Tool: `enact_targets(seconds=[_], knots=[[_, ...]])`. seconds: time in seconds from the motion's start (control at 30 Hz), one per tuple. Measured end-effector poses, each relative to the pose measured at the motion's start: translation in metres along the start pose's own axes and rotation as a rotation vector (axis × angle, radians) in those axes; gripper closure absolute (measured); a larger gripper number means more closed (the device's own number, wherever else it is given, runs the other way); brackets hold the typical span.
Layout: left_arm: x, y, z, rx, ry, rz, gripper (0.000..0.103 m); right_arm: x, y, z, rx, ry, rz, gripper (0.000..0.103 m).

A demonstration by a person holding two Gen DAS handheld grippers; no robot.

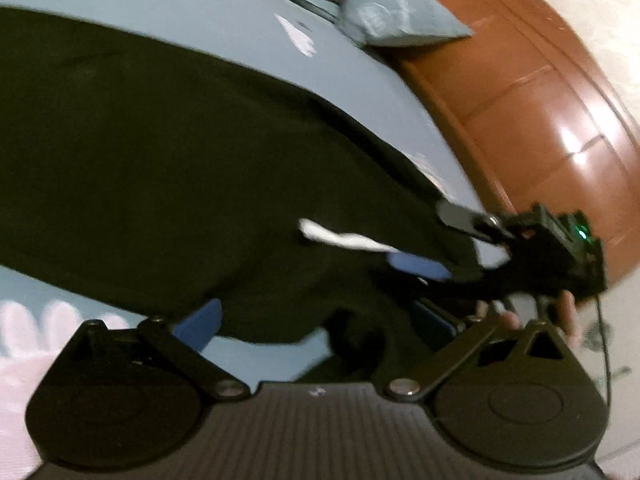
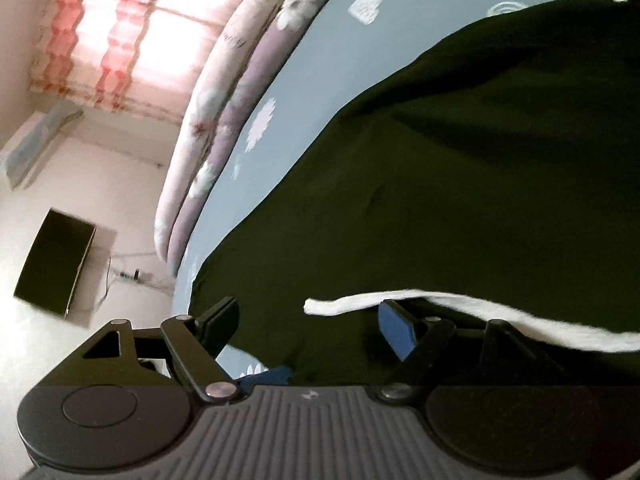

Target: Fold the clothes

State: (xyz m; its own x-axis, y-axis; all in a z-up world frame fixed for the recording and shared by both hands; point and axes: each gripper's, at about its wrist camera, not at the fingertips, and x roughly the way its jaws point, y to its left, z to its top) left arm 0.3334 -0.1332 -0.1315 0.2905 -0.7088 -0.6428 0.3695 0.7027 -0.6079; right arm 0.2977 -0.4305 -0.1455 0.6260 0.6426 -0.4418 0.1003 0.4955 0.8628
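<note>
A dark green garment (image 1: 168, 152) lies spread on the blue flowered bed sheet (image 1: 224, 20); a white drawstring (image 1: 344, 240) runs along its near edge. My left gripper (image 1: 320, 316) is open, and the garment's hem sags between its blue pads (image 1: 202, 320). In the left wrist view my right gripper (image 1: 438, 240) comes in from the right, its fingers apart around the same hem. In the right wrist view the right gripper (image 2: 310, 316) has the garment (image 2: 460, 168) filling the gap between its fingers, and the drawstring (image 2: 400, 300) crosses the right one.
A teal pillow (image 1: 396, 16) and a folded floral quilt (image 2: 224, 92) lie along the bed's far side. A brown wooden headboard (image 1: 532, 104) curves at the right. A dark box (image 2: 56, 260) stands on the floor below a curtained window (image 2: 120, 20). A hand (image 1: 568, 312) holds the right gripper.
</note>
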Motion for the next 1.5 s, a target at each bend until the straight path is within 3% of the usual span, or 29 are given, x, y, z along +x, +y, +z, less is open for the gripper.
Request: enact_targets(seconds=[0.13, 0.3, 0.43, 0.53, 0.57, 0.7, 0.87, 0.93, 1.0, 1.13, 1.2, 1.27, 1.37, 1.5], knots=[[0.001, -0.011, 0.011, -0.017, -0.041, -0.094, 0.002, -0.003, -0.002, 0.0, 0.011, -0.018, -0.006, 0.022], [0.046, -0.016, 0.016, -0.096, 0.023, -0.239, 0.002, -0.007, -0.007, 0.001, 0.027, -0.031, -0.038, 0.022], [0.059, -0.017, 0.015, -0.036, 0.017, -0.143, 0.003, -0.01, -0.011, 0.003, 0.063, -0.055, -0.05, 0.022], [0.036, -0.022, 0.018, -0.006, -0.066, 0.098, 0.004, -0.016, -0.008, 0.0, 0.042, -0.079, -0.078, 0.022], [0.026, -0.022, 0.018, -0.007, -0.081, 0.129, 0.004, -0.018, -0.006, -0.002, 0.032, -0.086, -0.081, 0.022], [-0.012, -0.041, 0.0, 0.036, -0.132, 0.061, 0.004, -0.024, 0.002, -0.008, 0.003, -0.11, -0.077, 0.022], [-0.017, -0.082, -0.038, 0.331, -0.11, 0.159, 0.017, -0.037, 0.006, -0.022, 0.007, -0.15, -0.089, 0.022], [-0.007, -0.092, -0.049, 0.398, -0.071, 0.164, 0.02, -0.045, 0.003, -0.033, 0.022, -0.164, -0.081, 0.022], [0.004, -0.1, -0.054, 0.43, -0.047, 0.157, 0.033, -0.049, 0.001, -0.044, 0.036, -0.182, -0.077, 0.022], [0.019, -0.102, -0.063, 0.457, -0.011, 0.184, 0.044, -0.04, 0.017, -0.052, -0.088, -0.162, -0.079, 0.023], [0.018, -0.1, -0.064, 0.456, -0.011, 0.18, 0.044, -0.028, 0.026, -0.055, -0.15, -0.12, -0.049, 0.028], [0.016, -0.097, -0.064, 0.455, -0.01, 0.176, 0.044, -0.01, 0.031, -0.055, -0.168, -0.052, 0.014, 0.045], [0.014, -0.094, -0.065, 0.453, -0.01, 0.17, 0.042, 0.019, 0.037, -0.051, -0.158, 0.046, 0.089, 0.046], [0.011, -0.089, -0.066, 0.45, -0.009, 0.162, 0.041, 0.038, 0.045, -0.044, -0.166, 0.075, 0.0, 0.046]])
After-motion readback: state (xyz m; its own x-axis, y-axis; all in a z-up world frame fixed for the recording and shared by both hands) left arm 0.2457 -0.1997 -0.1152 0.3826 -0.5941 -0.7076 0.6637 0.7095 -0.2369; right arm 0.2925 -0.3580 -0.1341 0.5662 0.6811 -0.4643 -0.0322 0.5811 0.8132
